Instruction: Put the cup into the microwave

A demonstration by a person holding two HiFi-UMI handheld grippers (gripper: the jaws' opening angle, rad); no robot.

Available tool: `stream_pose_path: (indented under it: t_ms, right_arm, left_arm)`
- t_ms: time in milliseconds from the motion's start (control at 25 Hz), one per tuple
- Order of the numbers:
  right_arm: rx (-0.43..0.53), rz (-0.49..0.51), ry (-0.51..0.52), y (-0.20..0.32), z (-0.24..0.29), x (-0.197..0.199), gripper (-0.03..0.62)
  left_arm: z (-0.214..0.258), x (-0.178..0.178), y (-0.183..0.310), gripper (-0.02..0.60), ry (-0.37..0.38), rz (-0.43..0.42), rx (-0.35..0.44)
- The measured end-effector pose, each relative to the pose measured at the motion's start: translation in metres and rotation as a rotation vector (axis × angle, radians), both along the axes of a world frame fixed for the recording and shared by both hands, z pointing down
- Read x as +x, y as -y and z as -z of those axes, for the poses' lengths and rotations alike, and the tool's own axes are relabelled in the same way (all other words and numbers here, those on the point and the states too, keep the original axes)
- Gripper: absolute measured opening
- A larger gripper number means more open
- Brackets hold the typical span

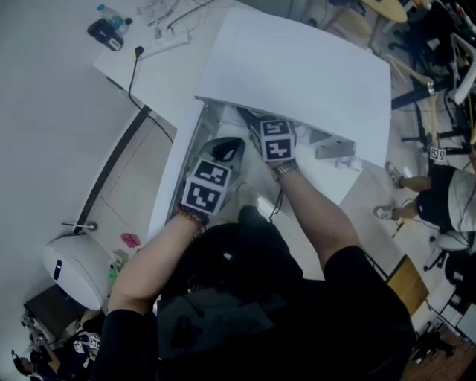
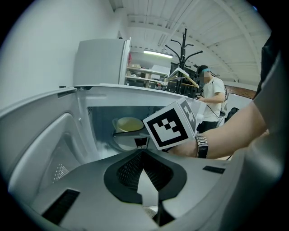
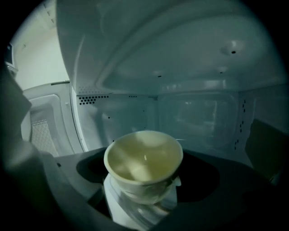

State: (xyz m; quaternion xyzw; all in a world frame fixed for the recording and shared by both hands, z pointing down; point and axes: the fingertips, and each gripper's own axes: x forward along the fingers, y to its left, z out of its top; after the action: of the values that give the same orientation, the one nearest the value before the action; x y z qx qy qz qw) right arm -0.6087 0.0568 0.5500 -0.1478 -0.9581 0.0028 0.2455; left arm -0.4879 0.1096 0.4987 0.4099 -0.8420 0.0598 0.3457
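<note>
A pale cream cup (image 3: 143, 160) sits between the jaws of my right gripper (image 3: 144, 173), which is shut on it inside the white microwave's cavity (image 3: 198, 117). In the left gripper view the cup (image 2: 128, 123) hangs just above the glass turntable (image 2: 126, 143), beside the right gripper's marker cube (image 2: 170, 126). From the head view that cube (image 1: 276, 140) shows at the cavity's mouth, below the microwave's top (image 1: 297, 67); its fingertips are hidden. My left gripper (image 2: 142, 154) is shut on nothing and hovers in front of the opening, near the open door (image 2: 45, 149).
The microwave door (image 1: 175, 171) swings out to the left. A power strip and cable (image 1: 160, 41) and a bottle (image 1: 111, 16) lie on the table behind. A round white appliance (image 1: 74, 268) stands on the floor at the left. A person (image 1: 446, 197) sits at the right.
</note>
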Motion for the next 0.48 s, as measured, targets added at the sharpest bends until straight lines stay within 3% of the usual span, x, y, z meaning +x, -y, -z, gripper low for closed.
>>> stream_pose_path:
  t_ms: [480]
  right_arm:
    - [-0.019, -0.007, 0.022, -0.0041, 0.0027, -0.0105, 0.472]
  left_arm:
    - [-0.0038, -0.0051, 0.0027, 0.002, -0.011, -0.003, 0.003]
